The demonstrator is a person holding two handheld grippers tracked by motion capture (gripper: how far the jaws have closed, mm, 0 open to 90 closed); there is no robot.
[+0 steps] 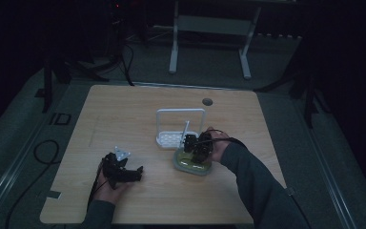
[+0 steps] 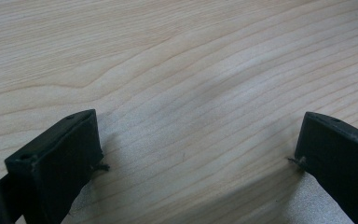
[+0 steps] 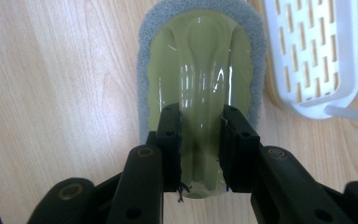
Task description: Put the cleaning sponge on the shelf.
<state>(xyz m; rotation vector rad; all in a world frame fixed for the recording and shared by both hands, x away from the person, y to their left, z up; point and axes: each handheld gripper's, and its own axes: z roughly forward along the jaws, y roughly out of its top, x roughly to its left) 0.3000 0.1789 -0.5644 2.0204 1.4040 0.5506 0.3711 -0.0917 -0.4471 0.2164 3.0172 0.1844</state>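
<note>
A scrubbing sponge with a glossy olive-green plastic handle (image 3: pixel 200 70) and a grey pad rim lies flat on the wooden table (image 1: pixel 124 119). My right gripper (image 3: pixel 201 149) is shut on the handle's raised middle ridge, one jaw on each side. From above the sponge (image 1: pixel 190 166) sits just in front of the white rack, under my right gripper (image 1: pixel 196 147). My left gripper (image 1: pixel 131 174) rests low on the table at the front left, open, with bare wood between its fingers (image 2: pixel 60 158).
A white slotted plastic rack (image 1: pixel 171 139) with a tall wire handle stands right behind the sponge; its base (image 3: pixel 307 51) lies close to the sponge's side. A round cable hole (image 1: pixel 207 101) marks the table's back. A white frame stands on the floor beyond.
</note>
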